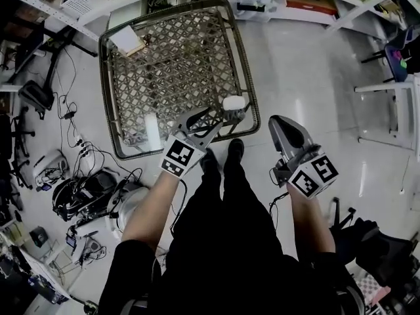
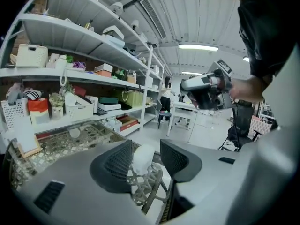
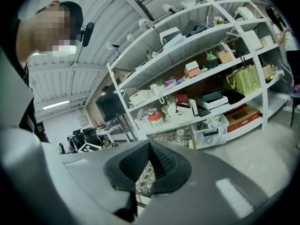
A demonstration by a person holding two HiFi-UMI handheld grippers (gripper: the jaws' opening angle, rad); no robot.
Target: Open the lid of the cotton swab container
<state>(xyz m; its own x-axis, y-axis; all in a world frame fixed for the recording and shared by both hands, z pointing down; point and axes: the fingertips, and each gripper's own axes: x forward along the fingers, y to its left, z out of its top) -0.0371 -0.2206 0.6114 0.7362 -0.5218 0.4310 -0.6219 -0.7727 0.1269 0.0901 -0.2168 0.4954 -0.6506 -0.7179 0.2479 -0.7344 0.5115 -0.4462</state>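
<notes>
A small white rounded piece (image 1: 235, 102) rests on the near right corner of the wicker table (image 1: 177, 64); I cannot tell whether it is the swab container or its lid. My left gripper (image 1: 222, 114) reaches up to it. In the left gripper view the white piece (image 2: 142, 157) stands between the jaws of my left gripper (image 2: 146, 149), which are open with a gap on the right side. A clear upright cylinder (image 1: 151, 131) stands near the table's front edge. My right gripper (image 1: 281, 125) hovers over the floor to the right, and its jaws (image 3: 149, 161) are shut on nothing.
A flat box (image 1: 126, 40) lies at the table's far left corner. Cables and gear (image 1: 79, 176) crowd the floor on the left. Shelving (image 3: 211, 74) runs behind the table. The person's feet (image 1: 223, 156) stand just in front of the table edge.
</notes>
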